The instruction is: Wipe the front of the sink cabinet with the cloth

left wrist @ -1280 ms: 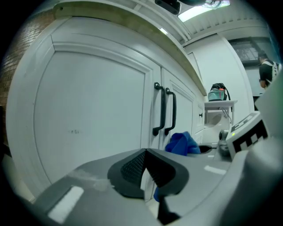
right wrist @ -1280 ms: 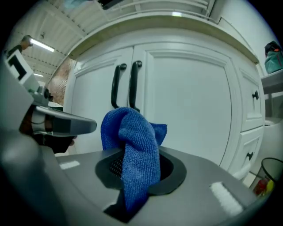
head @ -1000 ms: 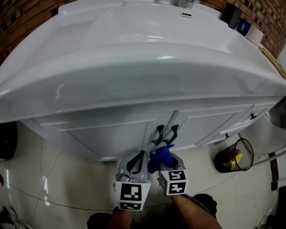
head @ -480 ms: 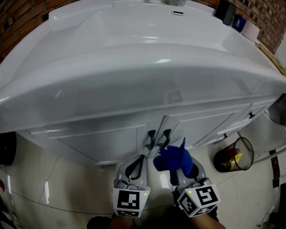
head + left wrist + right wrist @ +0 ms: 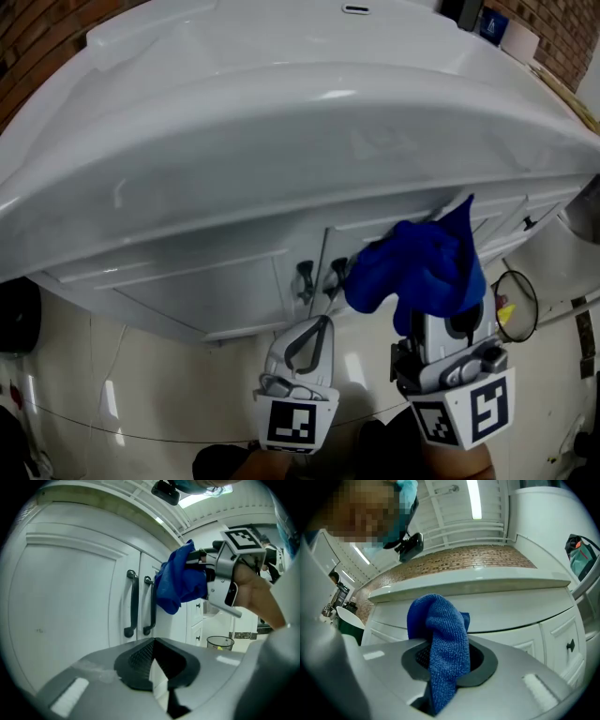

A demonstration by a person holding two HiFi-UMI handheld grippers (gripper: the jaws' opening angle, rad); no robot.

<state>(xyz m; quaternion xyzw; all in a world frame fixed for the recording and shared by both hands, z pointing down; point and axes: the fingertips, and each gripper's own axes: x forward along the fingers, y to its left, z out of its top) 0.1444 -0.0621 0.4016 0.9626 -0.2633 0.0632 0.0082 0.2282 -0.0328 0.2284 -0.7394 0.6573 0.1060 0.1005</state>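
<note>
While near handles (image 5: 304, 278), cloth (image 5: 419, 267); bin (image 5: 220, 644) beyond.

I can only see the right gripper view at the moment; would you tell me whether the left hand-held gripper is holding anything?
Observer: No. In its own view the left hand-held gripper has its jaws shut together with nothing between them.
Operator: Thank you. Where does my cloth sit along the cabinet?
Observer: The cloth hangs bunched just right of the two dark door handles, level with their tops. I cannot tell whether it touches the door.
</note>
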